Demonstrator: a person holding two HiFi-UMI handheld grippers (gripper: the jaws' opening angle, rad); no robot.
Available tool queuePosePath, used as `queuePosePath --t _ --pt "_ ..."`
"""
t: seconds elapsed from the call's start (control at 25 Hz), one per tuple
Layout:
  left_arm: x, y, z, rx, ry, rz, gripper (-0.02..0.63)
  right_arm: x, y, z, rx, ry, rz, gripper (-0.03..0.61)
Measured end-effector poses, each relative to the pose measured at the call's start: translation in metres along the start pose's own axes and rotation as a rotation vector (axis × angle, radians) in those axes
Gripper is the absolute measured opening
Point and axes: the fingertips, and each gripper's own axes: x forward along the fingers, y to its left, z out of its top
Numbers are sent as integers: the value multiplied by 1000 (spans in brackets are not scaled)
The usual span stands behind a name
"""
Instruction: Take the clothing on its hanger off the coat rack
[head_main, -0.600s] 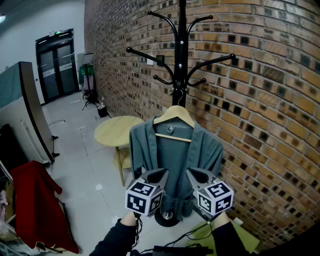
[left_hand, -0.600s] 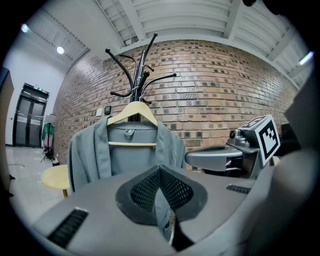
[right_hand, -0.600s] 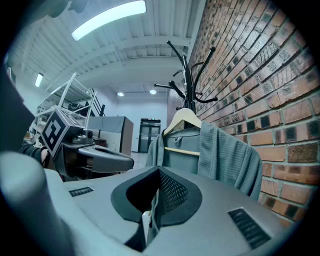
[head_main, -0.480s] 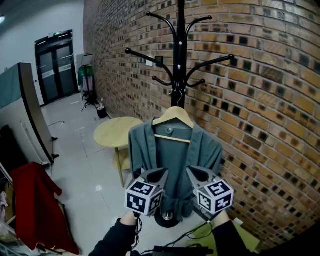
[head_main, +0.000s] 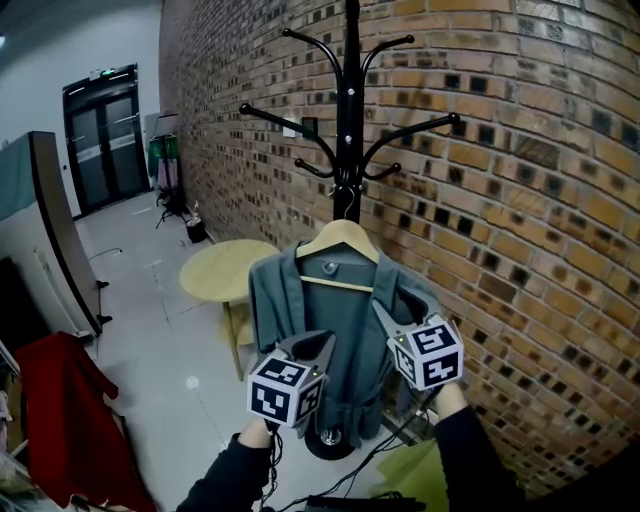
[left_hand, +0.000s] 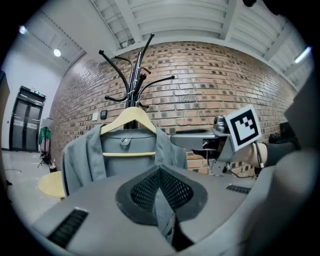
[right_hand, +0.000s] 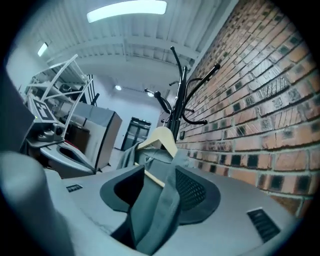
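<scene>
A grey-green robe (head_main: 335, 330) hangs on a wooden hanger (head_main: 340, 238), hooked on the black coat rack (head_main: 347, 150) in front of the brick wall. My right gripper (head_main: 382, 315) is raised at the robe's right shoulder. In the right gripper view its jaws (right_hand: 160, 172) stand apart, and a fold of the robe (right_hand: 160, 205) runs between the pads without being pinched. My left gripper (head_main: 322, 343) hangs lower, in front of the robe's middle. In the left gripper view its pads (left_hand: 145, 187) meet at the tips, short of the hanger (left_hand: 127, 117).
A round pale table (head_main: 215, 268) stands left of the rack, behind the robe. The brick wall (head_main: 520, 200) runs close on the right. A red cloth (head_main: 60, 400) is draped at the lower left. A grey partition (head_main: 45, 220) and dark double doors (head_main: 100, 135) lie farther left. The rack's base (head_main: 325, 440) and cables sit on the floor.
My right gripper has risen and gone forward to the robe's right shoulder. The left gripper has stayed where it was. The view has shifted slightly.
</scene>
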Motion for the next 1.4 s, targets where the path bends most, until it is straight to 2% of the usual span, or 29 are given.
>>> queuePosePath --t 0.2,0.48,0.6,0.8,0.92,1.24,1.4 --pt "9 3 6 23 -6 -2 -8 32 -34 8 -159 72 -90 224" --pt "11 10 2 -9 -6 3 -8 79 -43 8 -304 168 -128 247" --pt "11 14 -1 -14 -5 8 -8 92 -45 4 -320 197 -145 247" --pt "8 26 4 -8 -8 24 -8 102 -50 3 -288 207 -169 155" --pt "6 27 3 -14 -8 26 -8 106 -50 0 -305 220 -159 146" --pt "3 39 -5 -20 4 43 -8 110 -45 0 -448 222 -170 101" --pt "-2 42 -6 -19 7 47 -8 108 -41 0 -475 210 -168 92"
